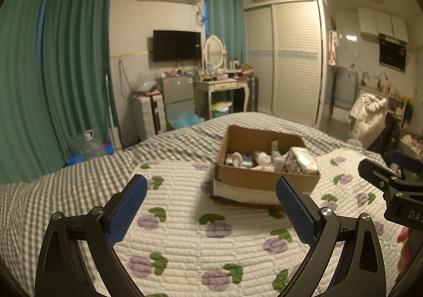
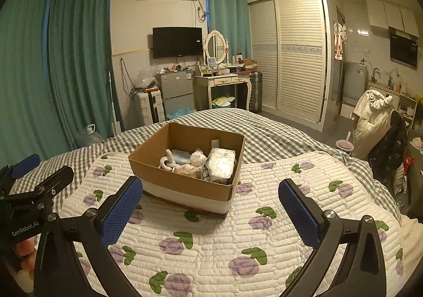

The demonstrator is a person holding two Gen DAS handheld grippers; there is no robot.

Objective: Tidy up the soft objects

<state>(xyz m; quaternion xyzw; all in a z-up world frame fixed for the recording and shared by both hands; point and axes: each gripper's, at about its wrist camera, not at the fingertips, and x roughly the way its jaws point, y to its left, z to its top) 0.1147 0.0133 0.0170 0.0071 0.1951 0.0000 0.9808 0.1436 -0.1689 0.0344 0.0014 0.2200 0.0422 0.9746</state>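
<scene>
Bedroom, quilted floral bedspread [image 2: 211, 244], cardboard box [image 2: 185, 183] on it, left gripper [image 1: 211, 207] and right gripper [image 2: 210, 207] spread, empty.

The cardboard box [image 2: 185, 162] sits on the quilted pad [image 2: 211, 244], which lies on the bed [image 2: 264, 127]. In the right wrist view the box is at 12 o'clock, ahead of the right gripper [image 2: 210, 207]. Inside the box, a wrapped pack [image 2: 220, 163] lies at the 3 o'clock side; a curved item [image 2: 168, 160], possibly a hook, lies at 9 o'clock. The left gripper [image 1: 211, 207] has the box at 1 o'clock. Behind the bed, a dressing table [image 2: 224, 80] stands right of the small fridge [image 2: 175, 90].
</scene>
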